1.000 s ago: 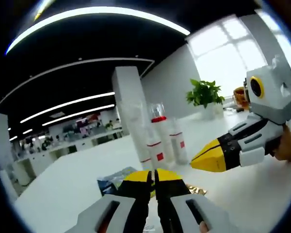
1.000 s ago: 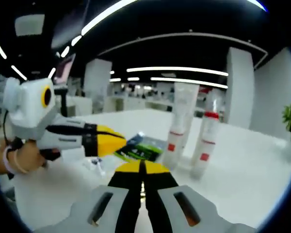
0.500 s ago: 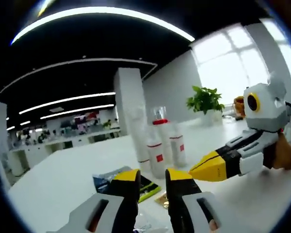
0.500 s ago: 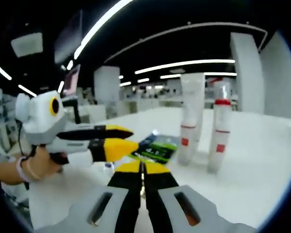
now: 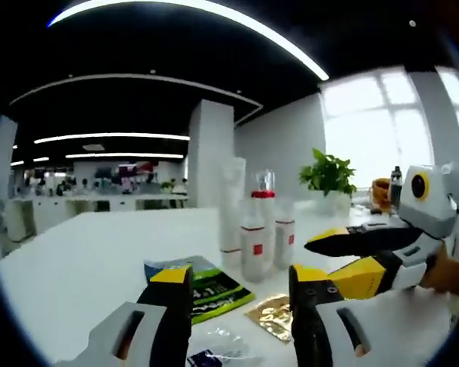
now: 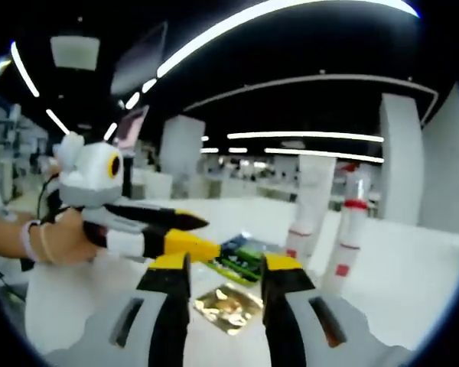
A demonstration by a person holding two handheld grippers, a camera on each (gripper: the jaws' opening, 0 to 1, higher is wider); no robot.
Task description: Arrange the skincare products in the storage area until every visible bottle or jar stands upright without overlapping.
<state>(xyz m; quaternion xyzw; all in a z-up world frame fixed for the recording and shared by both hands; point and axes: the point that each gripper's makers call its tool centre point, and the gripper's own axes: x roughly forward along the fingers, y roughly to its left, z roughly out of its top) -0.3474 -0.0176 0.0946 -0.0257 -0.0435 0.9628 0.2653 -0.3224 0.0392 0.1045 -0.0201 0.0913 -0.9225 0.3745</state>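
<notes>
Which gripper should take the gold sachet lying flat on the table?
Probably the right gripper: its open jaws frame the gold sachet directly ahead. From the left gripper, also open, the sachet sits off toward one jaw.

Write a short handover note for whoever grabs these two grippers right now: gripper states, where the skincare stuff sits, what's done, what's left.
Left gripper: open, empty.
Right gripper: open, empty, low over the gold sachet.
Upright in a cluster on the white table: white tube, red-capped bottle, small bottle.
Lying flat in front of them: green packet, gold sachet, a clear packet.
Done: the visible bottles stand.
Left: confirm none overlap; the flat packets probably still need placing.
</notes>
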